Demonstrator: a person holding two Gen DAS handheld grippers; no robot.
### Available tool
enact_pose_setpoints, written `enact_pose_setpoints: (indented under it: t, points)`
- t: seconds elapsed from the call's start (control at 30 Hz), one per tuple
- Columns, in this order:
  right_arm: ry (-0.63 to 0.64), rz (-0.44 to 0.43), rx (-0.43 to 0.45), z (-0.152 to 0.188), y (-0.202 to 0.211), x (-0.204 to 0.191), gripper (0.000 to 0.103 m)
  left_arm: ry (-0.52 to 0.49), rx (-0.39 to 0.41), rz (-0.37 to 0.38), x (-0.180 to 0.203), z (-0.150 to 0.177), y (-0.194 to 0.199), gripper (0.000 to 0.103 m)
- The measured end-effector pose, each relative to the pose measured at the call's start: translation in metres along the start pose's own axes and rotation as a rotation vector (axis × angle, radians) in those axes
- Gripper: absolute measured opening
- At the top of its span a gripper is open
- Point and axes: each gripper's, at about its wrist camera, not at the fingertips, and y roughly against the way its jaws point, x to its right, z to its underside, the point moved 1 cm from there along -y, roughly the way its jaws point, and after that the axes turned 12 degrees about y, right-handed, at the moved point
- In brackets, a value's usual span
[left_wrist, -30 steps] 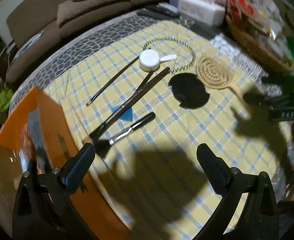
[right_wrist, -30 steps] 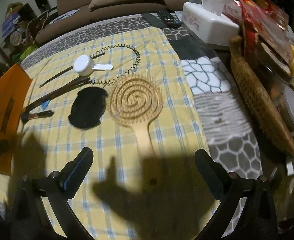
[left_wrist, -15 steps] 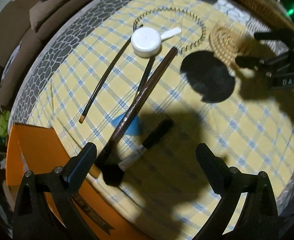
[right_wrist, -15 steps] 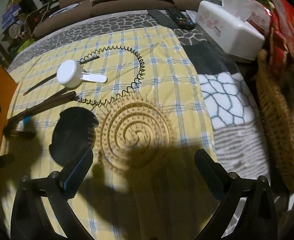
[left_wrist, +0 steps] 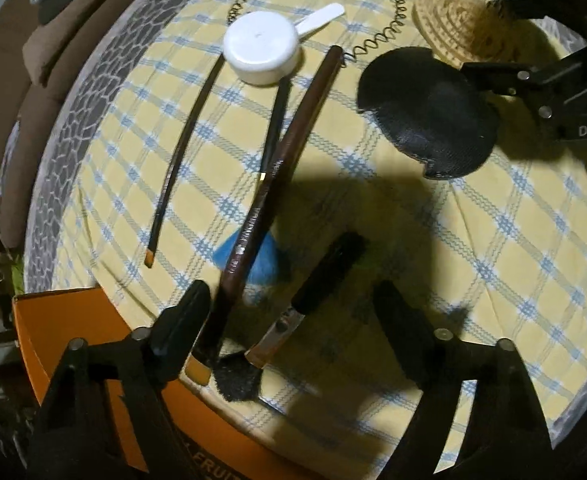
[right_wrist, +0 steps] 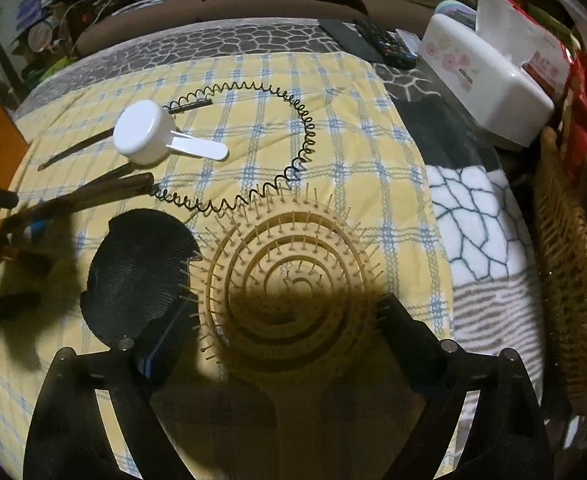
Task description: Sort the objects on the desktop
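Note:
On the yellow checked cloth (left_wrist: 513, 248) my left gripper (left_wrist: 289, 308) points steeply down with its jaws closing. Between them lie a black-handled makeup brush (left_wrist: 325, 276) and the lower end of a long brown brush (left_wrist: 281, 160); neither pad presses on them. A blue fan brush (left_wrist: 259, 264) lies under the brown one. In the right wrist view my right gripper (right_wrist: 281, 328) straddles the round head of a tan spiral hair brush (right_wrist: 293, 264), jaws closing, with a gap at the left pad. A black round pad (right_wrist: 133, 280) lies beside it.
An orange box (left_wrist: 73, 320) stands off the cloth's edge by the left gripper. A white scoop (right_wrist: 145, 136), a thin dark brush (left_wrist: 181, 148) and a black spiral headband (right_wrist: 301, 140) lie farther out. A tissue box (right_wrist: 485, 92), remotes (right_wrist: 377, 40) and a wicker basket (right_wrist: 565, 260) stand to the right.
Both grippers have come down close to the cloth, the left over the brushes, the right over the hair brush head. Both pairs of jaws have narrowed somewhat.

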Motion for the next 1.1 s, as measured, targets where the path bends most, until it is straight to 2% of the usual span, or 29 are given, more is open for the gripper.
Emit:
enact_pose_setpoints:
  t: [0.03, 0.1, 0.17, 0.23, 0.3, 0.6, 0.77, 1.1]
  points:
    - [0.005, -0.003, -0.002, 0.000, 0.000, 0.000, 0.091, -0.002, 0.000, 0.012, 0.000, 0.000, 0.001, 0.065]
    - [0.004, -0.008, -0.008, 0.000, 0.002, 0.001, 0.091, -0.003, 0.002, 0.034, 0.001, 0.002, 0.003, 0.036]
    - [-0.006, -0.021, -0.003, 0.001, 0.006, 0.002, 0.091, 0.008, -0.006, 0.056, 0.002, 0.003, 0.004, 0.025]
    - [-0.018, -0.038, 0.008, 0.001, 0.013, 0.004, 0.091, 0.003, 0.000, 0.039, 0.003, 0.004, 0.005, 0.021]
    - [-0.032, -0.054, 0.024, 0.002, 0.022, 0.005, 0.091, 0.011, 0.008, 0.030, 0.003, 0.006, 0.007, 0.012]
    - [-0.112, -0.146, 0.092, -0.001, 0.072, 0.010, 0.091, 0.125, 0.108, 0.083, -0.017, 0.011, 0.052, 0.011]
    - [-0.114, -0.163, 0.125, -0.002, 0.102, 0.003, 0.086, 0.168, 0.173, 0.116, -0.016, 0.018, 0.090, 0.011]
    - [-0.078, -0.164, 0.157, -0.010, 0.158, -0.027, 0.086, 0.244, 0.267, 0.172, -0.024, 0.056, 0.152, 0.011]
